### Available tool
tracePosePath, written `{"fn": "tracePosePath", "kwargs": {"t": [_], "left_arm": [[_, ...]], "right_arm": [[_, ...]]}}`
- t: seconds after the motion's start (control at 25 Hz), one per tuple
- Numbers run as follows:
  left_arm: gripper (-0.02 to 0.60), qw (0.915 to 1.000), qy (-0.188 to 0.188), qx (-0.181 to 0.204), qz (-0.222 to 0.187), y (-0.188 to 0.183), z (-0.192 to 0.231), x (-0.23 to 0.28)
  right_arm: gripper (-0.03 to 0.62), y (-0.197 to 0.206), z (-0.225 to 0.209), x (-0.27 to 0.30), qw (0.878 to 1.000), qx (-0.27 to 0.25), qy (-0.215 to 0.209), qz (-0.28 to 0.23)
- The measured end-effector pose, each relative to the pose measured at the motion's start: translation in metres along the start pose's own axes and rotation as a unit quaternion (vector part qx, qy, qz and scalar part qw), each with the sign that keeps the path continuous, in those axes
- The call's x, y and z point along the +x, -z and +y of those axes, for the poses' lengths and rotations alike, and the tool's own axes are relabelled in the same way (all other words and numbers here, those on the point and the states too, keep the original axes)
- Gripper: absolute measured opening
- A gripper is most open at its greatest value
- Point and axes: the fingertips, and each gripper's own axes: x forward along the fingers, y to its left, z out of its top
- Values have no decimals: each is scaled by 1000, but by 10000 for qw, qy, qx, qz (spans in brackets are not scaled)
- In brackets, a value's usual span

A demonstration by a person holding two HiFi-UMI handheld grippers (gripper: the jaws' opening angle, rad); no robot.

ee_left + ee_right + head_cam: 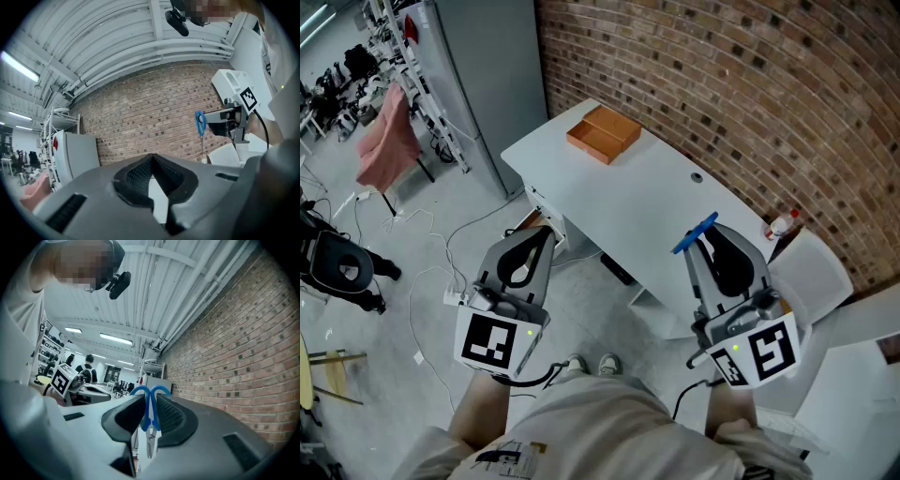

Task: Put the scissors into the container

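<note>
Scissors (pixel 149 414): two blue plastic loop handles, smooth and glossy, with short bright steel blades closed together. They sit clamped between the ribbed black rubber pads of the right gripper (pixel 149 401). The loops stick out past the jaw tips and the blades point back toward the gripper body. From the head view the scissors (pixel 694 234) show as a thin blue bar lying across the jaw tips, in the air over the near right edge of the table and not touching it.

Right gripper (pixel 712 236): grey moulded plastic shell with a marker cube at the back. Jaws are part closed, grasping the scissor handles.

Left gripper (pixel 546 232): same grey shell and black textured pads. In its own view the left gripper (pixel 152 158) has its pad tips meeting, clenched on nothing. It is held left of the table, over the floor.

Container (pixel 603 133): shallow orange-brown rectangular tray with low walls and a matte finish, looks like wood or card. It sits at the far left end of the table, well apart from the scissors.

Table (pixel 656 192): white, smooth flat top with rounded corners and a small grey round port (pixel 697 177) near the wall side.

Red-brown brick wall (pixel 750 84) runs along the far right. Small white bottle with a red cap (pixel 781 225) stands beside the table's right end. Grey metal cabinet (pixel 483 75) far left, grey concrete floor (pixel 412 244) with loose white cables.
</note>
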Motion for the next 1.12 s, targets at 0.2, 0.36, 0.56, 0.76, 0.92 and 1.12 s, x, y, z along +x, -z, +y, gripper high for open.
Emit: {"fn": "tracePosePath", "kwargs": {"t": [0.2,0.36,0.56,0.76,0.92,1.12], "left_arm": [[8,9999,53,65,149,8,-10,3],[8,9998,27,60,166,7,-15,8],[8,9999,-45,49,115,4,-22,15],[8,9998,-114,57,142,4,-29,21],[8,9997,-156,71,178,7,-34,26],[8,9993,-253,-74,272,17,-37,26]], "right_arm": [[76,1,-8,-6,9999,134,5,-103],[75,1,-17,-8,9996,225,-32,-162],[75,11,-25,-8,9996,239,-113,-58],[75,21,-35,-8,9994,293,-171,11],[75,26,-41,-8,9993,300,-238,23],[75,34,-46,-12,9990,349,-282,-3]]}}
